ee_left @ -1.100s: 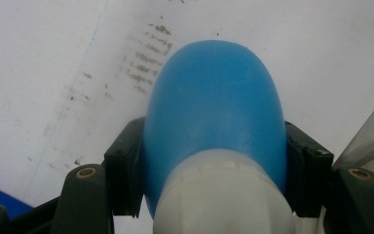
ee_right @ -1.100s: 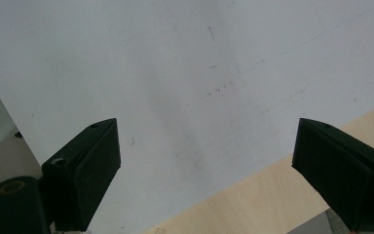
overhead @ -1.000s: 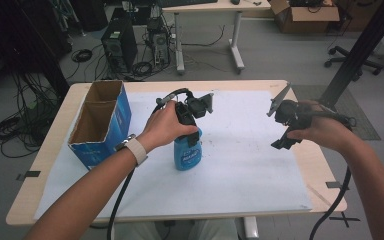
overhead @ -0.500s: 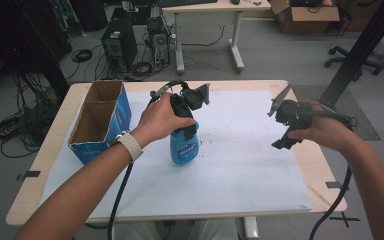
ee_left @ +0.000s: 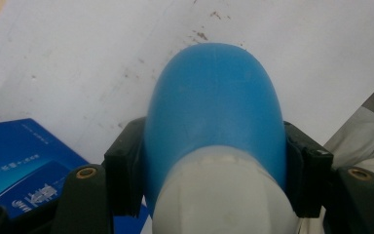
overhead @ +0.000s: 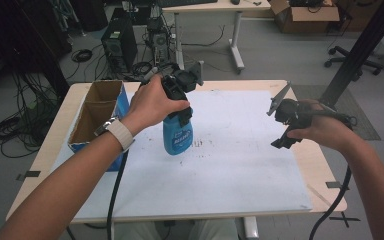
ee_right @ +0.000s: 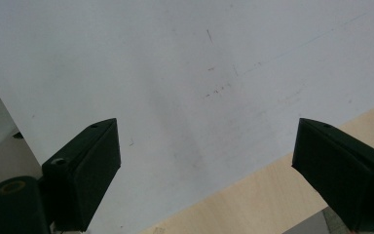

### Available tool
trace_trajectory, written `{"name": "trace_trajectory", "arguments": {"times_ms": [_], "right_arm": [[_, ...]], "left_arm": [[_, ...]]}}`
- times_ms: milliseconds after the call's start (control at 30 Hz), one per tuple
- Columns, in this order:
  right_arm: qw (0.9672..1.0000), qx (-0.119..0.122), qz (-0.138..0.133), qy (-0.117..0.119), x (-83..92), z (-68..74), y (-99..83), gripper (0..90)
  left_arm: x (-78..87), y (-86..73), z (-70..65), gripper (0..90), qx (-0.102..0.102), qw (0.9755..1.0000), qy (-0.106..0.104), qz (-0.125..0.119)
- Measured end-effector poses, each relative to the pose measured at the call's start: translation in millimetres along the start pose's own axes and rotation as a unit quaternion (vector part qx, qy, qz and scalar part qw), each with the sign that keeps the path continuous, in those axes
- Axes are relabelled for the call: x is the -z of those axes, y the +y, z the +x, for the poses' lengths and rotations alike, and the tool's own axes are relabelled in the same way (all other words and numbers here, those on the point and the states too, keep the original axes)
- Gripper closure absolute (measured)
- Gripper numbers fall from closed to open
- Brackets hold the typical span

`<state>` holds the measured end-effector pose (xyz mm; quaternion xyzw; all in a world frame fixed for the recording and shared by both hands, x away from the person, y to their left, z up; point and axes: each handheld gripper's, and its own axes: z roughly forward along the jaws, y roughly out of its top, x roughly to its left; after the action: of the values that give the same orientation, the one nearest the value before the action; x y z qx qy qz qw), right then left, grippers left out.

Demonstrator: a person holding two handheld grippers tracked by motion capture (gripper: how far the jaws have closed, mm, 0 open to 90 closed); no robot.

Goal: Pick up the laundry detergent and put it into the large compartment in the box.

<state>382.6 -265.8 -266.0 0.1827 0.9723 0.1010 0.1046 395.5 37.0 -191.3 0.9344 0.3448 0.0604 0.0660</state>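
Nearest the tabletop's (overhead: 280, 210) front edge, two forearms reach in over the white sheet (overhead: 230, 165) that covers it. Further in, right of the blue cardboard box (overhead: 100, 117), the left hand-held gripper (overhead: 180, 102) has its jaws clamped from above on the shoulder of a blue bottle (overhead: 178, 135), just under the pale cap, and the bottle hangs upright, clear of the sheet. It looks like smooth, stiff plastic, likely slippery; how full it is I can't tell, so I'd guess moderate weight. The narrowing below the cap (ee_left: 224, 195) seems the safest hold, since the pads (ee_left: 121, 180) seat against the taper there. That wrist is bent downward, knuckles up. Well right of the bottle, the right hand-held gripper (overhead: 285, 122) hovers with jaws spread wide and empty, tilted down toward the sheet near the tabletop's edge.
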Motion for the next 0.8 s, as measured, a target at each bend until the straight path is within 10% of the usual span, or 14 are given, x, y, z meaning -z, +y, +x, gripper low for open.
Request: {"name": "trace_trajectory", "arguments": {"times_ms": [800], "right_arm": [[1.0, 0.004, -0.002, 0.002, 2.0, 0.0, 1.3, 10.3]], "left_arm": [[67.1, -2.8, 28.4, 37.6, 0.087, 0.9962, -0.001, 0.0]]}}
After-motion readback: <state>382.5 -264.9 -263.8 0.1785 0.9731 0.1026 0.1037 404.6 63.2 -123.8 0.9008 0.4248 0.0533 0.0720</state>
